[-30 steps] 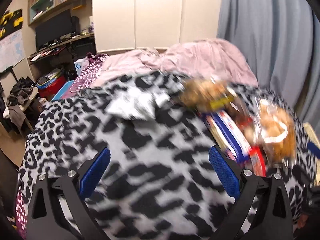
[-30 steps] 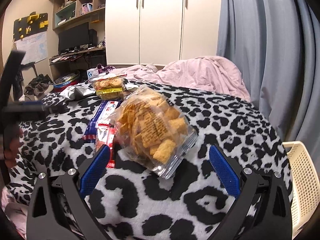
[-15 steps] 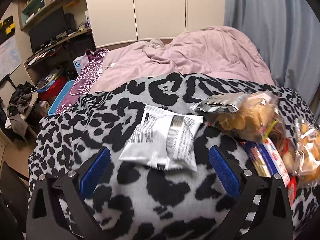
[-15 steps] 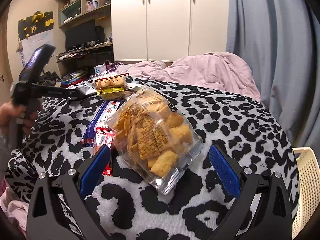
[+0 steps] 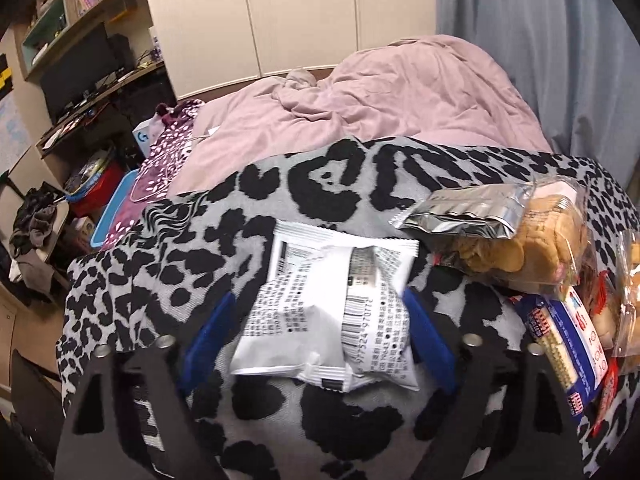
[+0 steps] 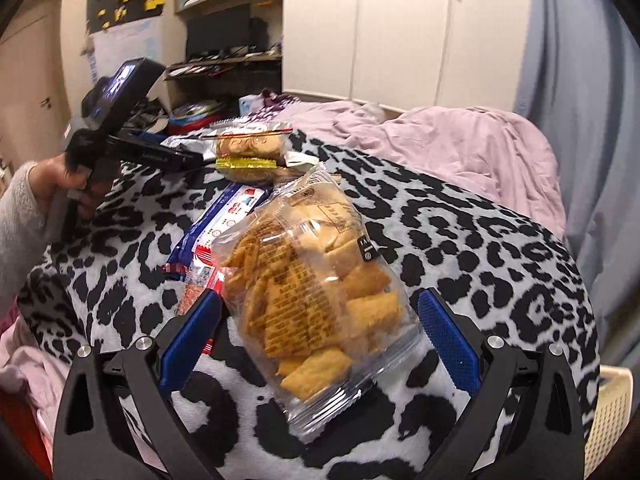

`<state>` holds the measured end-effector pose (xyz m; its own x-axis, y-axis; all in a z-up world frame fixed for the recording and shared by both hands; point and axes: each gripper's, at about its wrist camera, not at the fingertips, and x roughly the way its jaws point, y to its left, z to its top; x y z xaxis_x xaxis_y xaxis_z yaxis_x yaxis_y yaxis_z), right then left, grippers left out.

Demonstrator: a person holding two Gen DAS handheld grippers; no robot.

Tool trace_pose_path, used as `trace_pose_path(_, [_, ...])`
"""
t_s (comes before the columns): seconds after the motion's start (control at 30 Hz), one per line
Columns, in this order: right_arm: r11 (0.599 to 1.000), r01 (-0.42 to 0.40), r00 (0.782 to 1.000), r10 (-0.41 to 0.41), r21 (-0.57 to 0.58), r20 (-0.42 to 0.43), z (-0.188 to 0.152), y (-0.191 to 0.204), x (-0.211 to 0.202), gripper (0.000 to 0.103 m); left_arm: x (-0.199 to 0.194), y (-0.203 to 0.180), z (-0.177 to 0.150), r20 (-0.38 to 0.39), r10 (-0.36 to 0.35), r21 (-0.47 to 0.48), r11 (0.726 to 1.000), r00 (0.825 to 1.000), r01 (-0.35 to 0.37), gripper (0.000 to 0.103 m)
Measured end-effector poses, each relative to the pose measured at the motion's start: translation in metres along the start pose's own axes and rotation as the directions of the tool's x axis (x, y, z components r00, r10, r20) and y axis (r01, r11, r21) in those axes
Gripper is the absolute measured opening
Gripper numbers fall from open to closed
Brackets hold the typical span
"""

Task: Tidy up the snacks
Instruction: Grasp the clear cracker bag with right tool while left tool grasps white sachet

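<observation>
A white snack packet [image 5: 328, 312] with black print lies on the leopard-print blanket [image 5: 320, 184], between the open blue fingers of my left gripper [image 5: 318, 320]. A clear bag of square crackers [image 6: 312, 292] lies between the open fingers of my right gripper [image 6: 320, 332]. A bag of round biscuits with a silver top [image 5: 508, 236] shows in both views [image 6: 248, 156]. A blue and white biscuit pack [image 5: 560, 344] lies beside the crackers [image 6: 228, 216]. The left gripper also shows in the right wrist view [image 6: 192, 158].
A pink duvet [image 5: 380, 92] is bunched at the far side of the bed. A cream basket [image 6: 612, 412] stands at the lower right. White wardrobe, grey-blue curtain [image 5: 540, 40], shelves and a cluttered desk [image 5: 88, 92] ring the bed.
My left gripper has moved forward over the white packet, which now lies between its fingers. My right gripper has moved closer so the cracker bag lies between its fingers.
</observation>
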<state>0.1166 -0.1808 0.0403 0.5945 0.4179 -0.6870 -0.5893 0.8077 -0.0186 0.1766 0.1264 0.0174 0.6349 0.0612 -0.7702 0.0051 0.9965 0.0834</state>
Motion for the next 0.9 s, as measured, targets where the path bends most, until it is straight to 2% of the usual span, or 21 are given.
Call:
trace_pose_path(0.1, [0.999,-0.048,0.999,0.048,0.01,-0.022,0.004,-0.007,0.007,0.1,-0.003,-0.003,0.001,0.018,-0.007,0.017,1.0,1.0,0.007,0.07])
trace_pose_path(0.23, [0.995,-0.1,0.995,0.1,-0.005,-0.031,0.008,-0.01,0.01,0.1,-0.013,-0.002,0.0,0.049,-0.019,0.017,1.0,0.999,0.018,0.069])
trace_pose_path(0.4, [0.986,-0.148,0.989,0.146,-0.082,-0.036,0.012,-0.006,0.008,0.1,-0.038,-0.004,0.0,0.105,-0.038,0.025,0.999,0.994,0.036,0.069])
trace_pose_path(0.63, [0.973,-0.141,0.987,0.123,-0.184,-0.108,0.017,0.004,0.03,0.1,-0.07,-0.013,-0.001,0.147,-0.087,0.027,0.996,0.985,0.084,0.069])
trace_pose_path(0.8, [0.976,-0.164,0.977,0.139,-0.146,-0.164,0.015,-0.002,0.048,0.1,-0.082,-0.024,-0.004,0.157,-0.108,0.039,0.994,0.982,0.103,0.069])
trace_pose_path(0.9, [0.981,-0.149,0.979,0.129,-0.122,-0.157,0.014,-0.002,0.047,0.098,-0.09,-0.029,-0.005,0.168,-0.115,0.042,0.993,0.979,0.109,0.069])
